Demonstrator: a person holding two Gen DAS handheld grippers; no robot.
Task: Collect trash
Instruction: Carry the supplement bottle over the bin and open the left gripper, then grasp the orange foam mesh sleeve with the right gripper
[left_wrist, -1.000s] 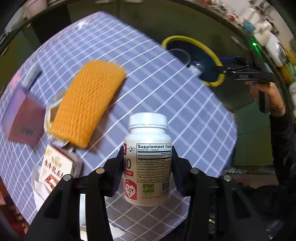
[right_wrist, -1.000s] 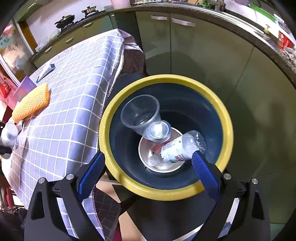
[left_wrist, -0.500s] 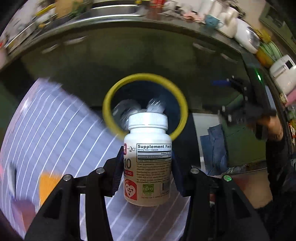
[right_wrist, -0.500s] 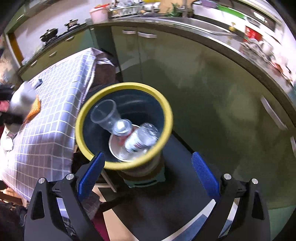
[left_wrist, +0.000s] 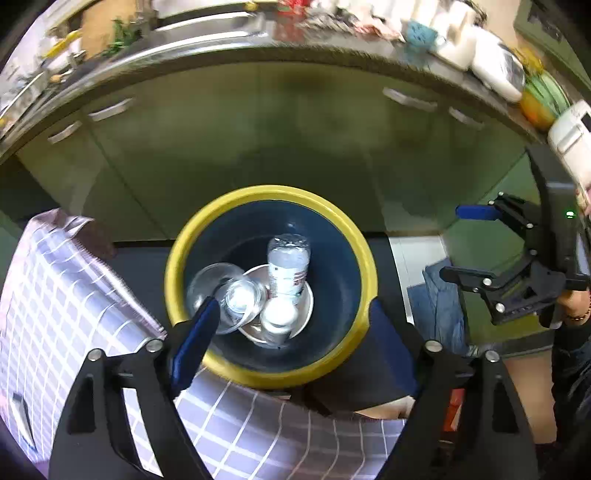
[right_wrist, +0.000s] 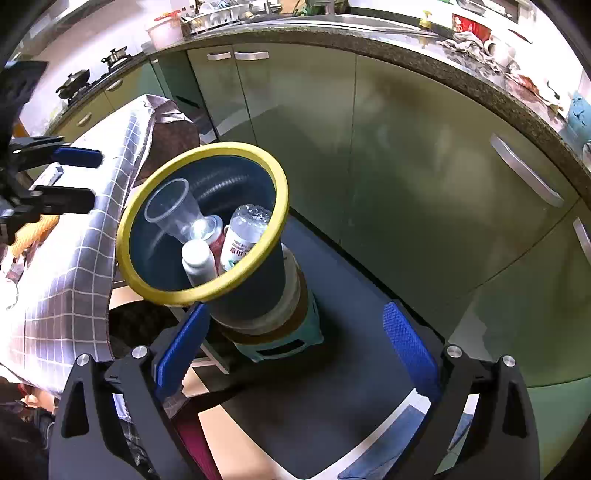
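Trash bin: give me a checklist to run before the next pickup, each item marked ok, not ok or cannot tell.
1. White supplement bottle is inside the trash bin: ok.
2. Left tongs carry nothing, jaws opening: ok.
3. Right tongs are open and carry nothing: ok.
4. The bin stands upright on its stool: ok.
5. Room remains above the clear cup and water bottle: ok.
6. Trash is left on the checked tablecloth: cannot tell, most of it is out of view.
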